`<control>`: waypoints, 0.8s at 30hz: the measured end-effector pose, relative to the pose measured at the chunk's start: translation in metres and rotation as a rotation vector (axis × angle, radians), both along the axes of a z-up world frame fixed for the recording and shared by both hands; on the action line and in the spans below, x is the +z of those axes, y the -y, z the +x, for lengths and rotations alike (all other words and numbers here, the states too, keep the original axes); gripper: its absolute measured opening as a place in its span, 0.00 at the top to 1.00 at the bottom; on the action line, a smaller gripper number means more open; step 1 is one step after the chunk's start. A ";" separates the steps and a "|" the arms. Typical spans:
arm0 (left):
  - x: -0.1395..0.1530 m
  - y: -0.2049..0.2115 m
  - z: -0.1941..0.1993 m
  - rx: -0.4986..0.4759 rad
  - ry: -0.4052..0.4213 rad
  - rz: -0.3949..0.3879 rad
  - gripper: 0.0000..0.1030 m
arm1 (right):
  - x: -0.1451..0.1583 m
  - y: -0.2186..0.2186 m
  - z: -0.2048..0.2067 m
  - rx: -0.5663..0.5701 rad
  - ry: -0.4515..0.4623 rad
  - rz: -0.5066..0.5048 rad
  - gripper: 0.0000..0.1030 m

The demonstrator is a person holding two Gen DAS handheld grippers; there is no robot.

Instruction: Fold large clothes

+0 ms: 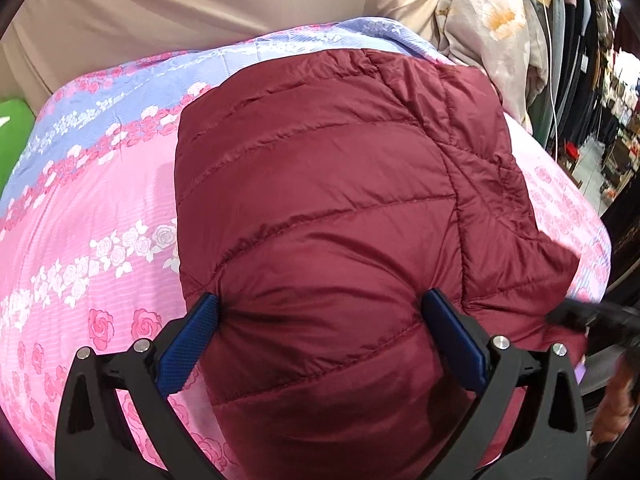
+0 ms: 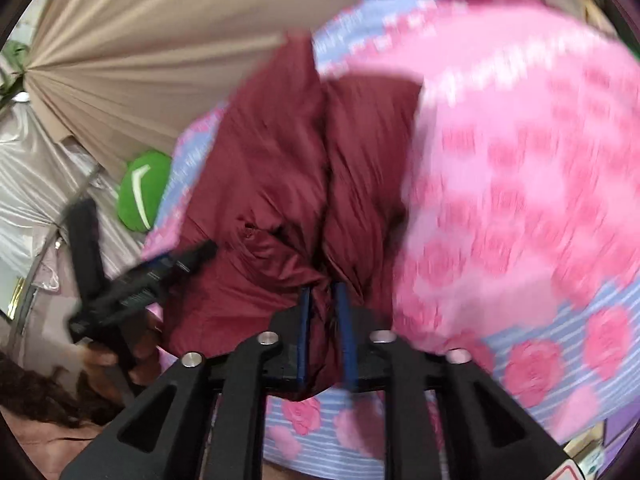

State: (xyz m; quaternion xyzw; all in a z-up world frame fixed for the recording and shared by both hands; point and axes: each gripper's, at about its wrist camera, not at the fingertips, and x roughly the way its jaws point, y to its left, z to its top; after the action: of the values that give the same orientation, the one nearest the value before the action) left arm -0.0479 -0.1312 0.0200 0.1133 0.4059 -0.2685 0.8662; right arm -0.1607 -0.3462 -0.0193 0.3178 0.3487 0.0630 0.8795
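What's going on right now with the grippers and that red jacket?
Left gripper open, straddling maroon jacket. Right gripper pinching jacket edge. Jacket folded on floral bedspread. Nothing in the way.

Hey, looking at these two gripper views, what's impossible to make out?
- Maroon jacket, left wrist view: near end cut off by the bottom edge; front, zipper and sleeves hidden beneath.
- Right gripper, right wrist view: motion blur smears the floral bedspread.
- Clothes rack: too small and distorted at the edge.
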 end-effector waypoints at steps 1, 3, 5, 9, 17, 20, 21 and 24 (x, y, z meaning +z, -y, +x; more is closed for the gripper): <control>0.000 -0.001 0.001 0.003 -0.005 -0.008 0.04 | 0.010 0.004 -0.001 -0.010 0.028 -0.002 0.65; 0.001 -0.003 0.002 0.006 -0.010 -0.024 0.04 | 0.033 0.016 0.002 -0.037 0.103 -0.006 0.55; 0.003 -0.004 0.001 0.007 -0.010 -0.034 0.04 | 0.051 0.023 0.018 -0.068 0.130 -0.054 0.51; 0.015 -0.019 0.005 0.020 -0.054 -0.125 0.05 | 0.058 0.024 0.067 -0.061 0.096 -0.123 0.43; 0.064 -0.042 0.026 -0.042 -0.108 -0.359 0.05 | 0.045 0.019 0.137 0.068 0.026 -0.062 0.81; 0.082 -0.033 0.040 -0.094 -0.129 -0.433 0.05 | 0.058 -0.001 0.130 0.097 0.104 -0.104 0.92; 0.086 -0.028 0.045 -0.118 -0.150 -0.456 0.05 | 0.064 -0.010 0.124 0.115 0.147 -0.130 0.93; 0.094 -0.007 0.059 -0.202 -0.238 -0.520 0.05 | 0.080 -0.038 0.102 0.192 0.275 -0.204 0.93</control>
State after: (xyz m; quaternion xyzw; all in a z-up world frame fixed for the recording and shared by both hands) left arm 0.0114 -0.1241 0.1143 -0.1049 0.4087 -0.4595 0.7815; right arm -0.0588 -0.3083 0.0610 0.1809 0.2585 0.1538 0.9364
